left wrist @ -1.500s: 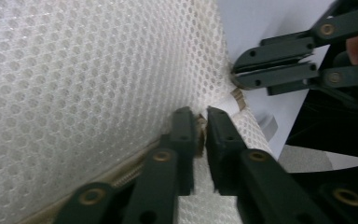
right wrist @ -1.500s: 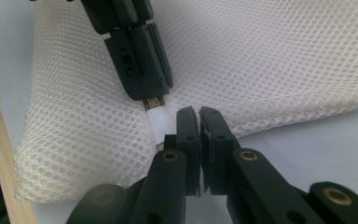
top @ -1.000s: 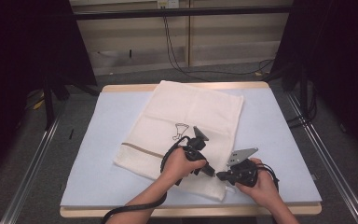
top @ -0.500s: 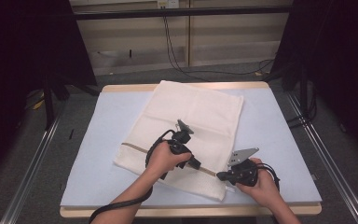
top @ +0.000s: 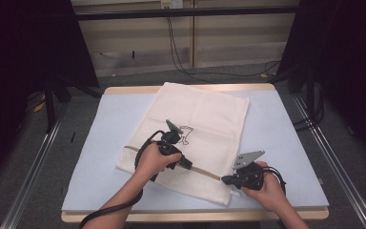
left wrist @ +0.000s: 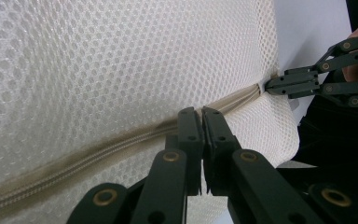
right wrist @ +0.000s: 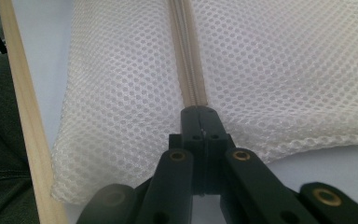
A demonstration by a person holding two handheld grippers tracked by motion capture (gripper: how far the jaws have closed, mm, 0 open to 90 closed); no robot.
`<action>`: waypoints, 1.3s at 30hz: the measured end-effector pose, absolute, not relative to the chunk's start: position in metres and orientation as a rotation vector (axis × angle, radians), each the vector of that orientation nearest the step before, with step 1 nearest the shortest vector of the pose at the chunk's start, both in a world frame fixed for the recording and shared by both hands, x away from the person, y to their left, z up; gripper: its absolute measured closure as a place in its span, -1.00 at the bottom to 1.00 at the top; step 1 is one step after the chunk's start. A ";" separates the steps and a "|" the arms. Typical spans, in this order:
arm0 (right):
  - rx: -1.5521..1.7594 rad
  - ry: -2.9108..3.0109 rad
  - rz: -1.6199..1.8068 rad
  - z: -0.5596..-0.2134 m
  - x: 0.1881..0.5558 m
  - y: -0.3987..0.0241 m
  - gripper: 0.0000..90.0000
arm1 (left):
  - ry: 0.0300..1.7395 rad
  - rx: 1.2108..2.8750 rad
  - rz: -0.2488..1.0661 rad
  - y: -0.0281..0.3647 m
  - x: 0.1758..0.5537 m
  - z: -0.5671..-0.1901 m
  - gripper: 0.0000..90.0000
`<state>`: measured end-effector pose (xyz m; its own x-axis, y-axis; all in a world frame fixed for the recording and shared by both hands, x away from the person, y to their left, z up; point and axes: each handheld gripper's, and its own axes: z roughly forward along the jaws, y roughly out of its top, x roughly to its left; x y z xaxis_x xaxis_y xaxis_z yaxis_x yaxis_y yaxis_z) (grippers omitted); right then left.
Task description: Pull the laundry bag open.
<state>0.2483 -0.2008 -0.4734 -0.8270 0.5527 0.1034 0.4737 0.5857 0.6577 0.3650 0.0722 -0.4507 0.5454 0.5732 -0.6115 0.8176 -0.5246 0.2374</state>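
A white mesh bag (top: 209, 114) lies flat on the pale blue table mat (top: 286, 143), with a beige zipper (top: 205, 171) running across its near end. My left gripper (top: 188, 165) is shut on the zipper partway along, and its jaws meet over the beige tape (left wrist: 121, 140). At the bag's right edge my right gripper (top: 225, 180) is shut on the zipper's end (right wrist: 193, 93). The left gripper view also has the right gripper (left wrist: 279, 85) pinching that end. A small black drawing (top: 187, 131) marks the bag's middle.
The table's wooden front edge (right wrist: 28, 140) runs close beside the bag's near corner. Bare mat lies left (top: 100, 143) and right of the bag. Metal rails (top: 33, 167) flank the table, and cables (top: 190, 71) trail on the floor behind it.
My left gripper has slid left along the zipper, away from the right gripper, more slowly in the last half second. The right gripper has held its place at the bag's edge.
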 end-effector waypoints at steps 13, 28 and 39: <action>0.877 2.697 1.087 -0.474 0.249 -0.201 1.00 | 1.130 2.266 -0.658 0.073 0.366 -0.454 0.94; 0.892 2.696 1.085 -0.474 0.249 -0.202 1.00 | 1.151 2.230 -0.675 0.080 0.368 -0.455 0.94; 0.897 2.698 1.091 -0.474 0.249 -0.203 1.00 | 1.151 2.233 -0.663 0.086 0.371 -0.454 0.94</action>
